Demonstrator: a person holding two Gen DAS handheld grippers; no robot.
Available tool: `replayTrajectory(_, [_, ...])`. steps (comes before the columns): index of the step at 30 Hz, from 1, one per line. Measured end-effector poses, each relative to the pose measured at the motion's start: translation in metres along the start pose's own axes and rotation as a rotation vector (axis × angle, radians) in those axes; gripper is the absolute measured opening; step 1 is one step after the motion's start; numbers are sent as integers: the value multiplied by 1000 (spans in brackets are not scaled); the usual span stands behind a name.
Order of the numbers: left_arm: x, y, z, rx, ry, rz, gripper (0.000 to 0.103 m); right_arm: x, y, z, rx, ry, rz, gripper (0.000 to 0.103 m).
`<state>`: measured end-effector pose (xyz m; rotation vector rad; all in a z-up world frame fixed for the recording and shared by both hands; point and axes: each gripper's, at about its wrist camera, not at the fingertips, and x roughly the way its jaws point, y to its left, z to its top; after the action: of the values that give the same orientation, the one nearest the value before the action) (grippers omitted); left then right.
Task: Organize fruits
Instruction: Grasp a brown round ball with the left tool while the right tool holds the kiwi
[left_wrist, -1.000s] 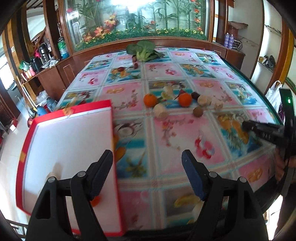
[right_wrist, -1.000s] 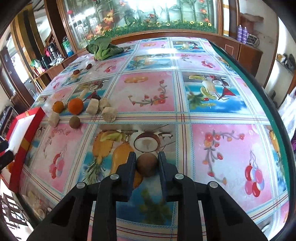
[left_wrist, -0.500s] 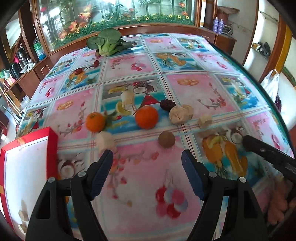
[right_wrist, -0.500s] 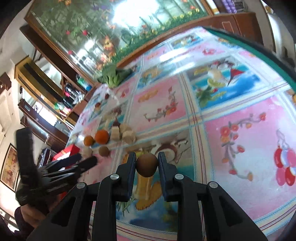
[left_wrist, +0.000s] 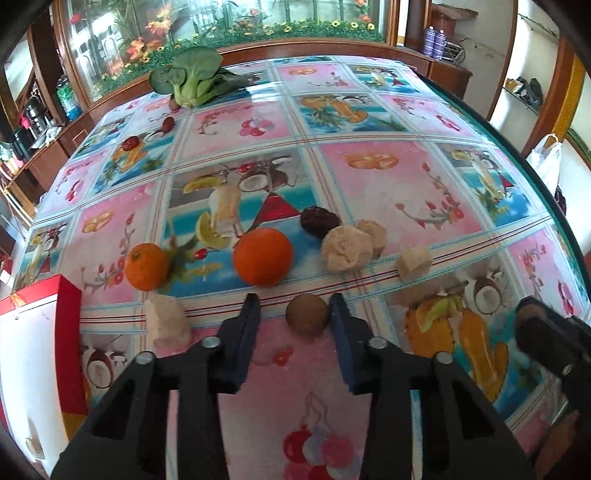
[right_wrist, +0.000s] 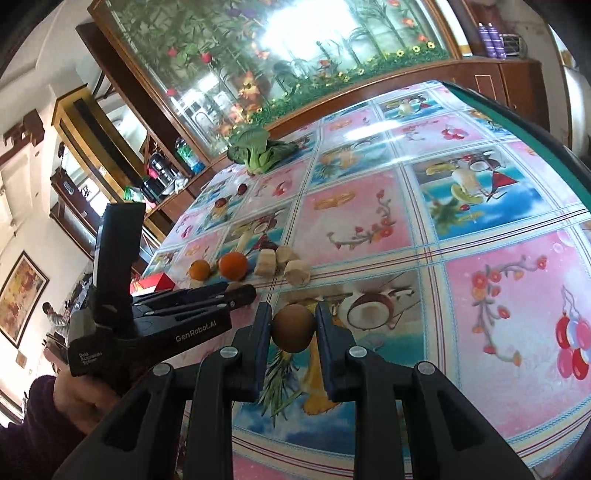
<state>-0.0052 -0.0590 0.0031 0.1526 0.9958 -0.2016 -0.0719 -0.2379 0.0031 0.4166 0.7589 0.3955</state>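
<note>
My left gripper (left_wrist: 294, 306) hangs low over the fruit-print tablecloth, its jaws closing around a small brown round fruit (left_wrist: 307, 319). The right finger touches the fruit; a gap remains on the left side. Just beyond lie a large orange (left_wrist: 263, 256) and a smaller orange (left_wrist: 146, 266). My right gripper (right_wrist: 293, 314) is shut on a second brown round fruit (right_wrist: 293, 328), held above the table. In the right wrist view the left gripper (right_wrist: 236, 291) sits to the left, held by a hand (right_wrist: 81, 402). The right gripper's tip (left_wrist: 532, 314) shows at the left wrist view's right edge.
A dark date (left_wrist: 319, 221) and pale chunks (left_wrist: 345, 249) (left_wrist: 413, 263) (left_wrist: 166, 321) lie around the oranges. A red-rimmed white tray (left_wrist: 70, 295) sits at the left. Bok choy (left_wrist: 192, 79) and two red dates (left_wrist: 130, 143) lie farther back. The table's green edge (left_wrist: 554, 206) curves on the right.
The left gripper swept from over the white tray rightward to the fruit cluster, sank, and narrowed its jaws around the brown fruit. The right gripper tilted while keeping its fruit.
</note>
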Motion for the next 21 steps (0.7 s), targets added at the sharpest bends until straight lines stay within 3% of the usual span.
replayTrajectory(3, [0,-2,0,7,-6,-31,25,3,0,1,0,8,5,23])
replayTrajectory(9, [-3,0,-4,4,-15,-35,25,8,0,-2,6,38,5,23])
replayTrajectory(15, [-37,12,-17,-11,-82,-8,25,13,5,-4,11,53,-32,23])
replayTrajectory(21, [-89,50,-47,-79,-156,26,25,17,65,-14,-181,-11,-109,23])
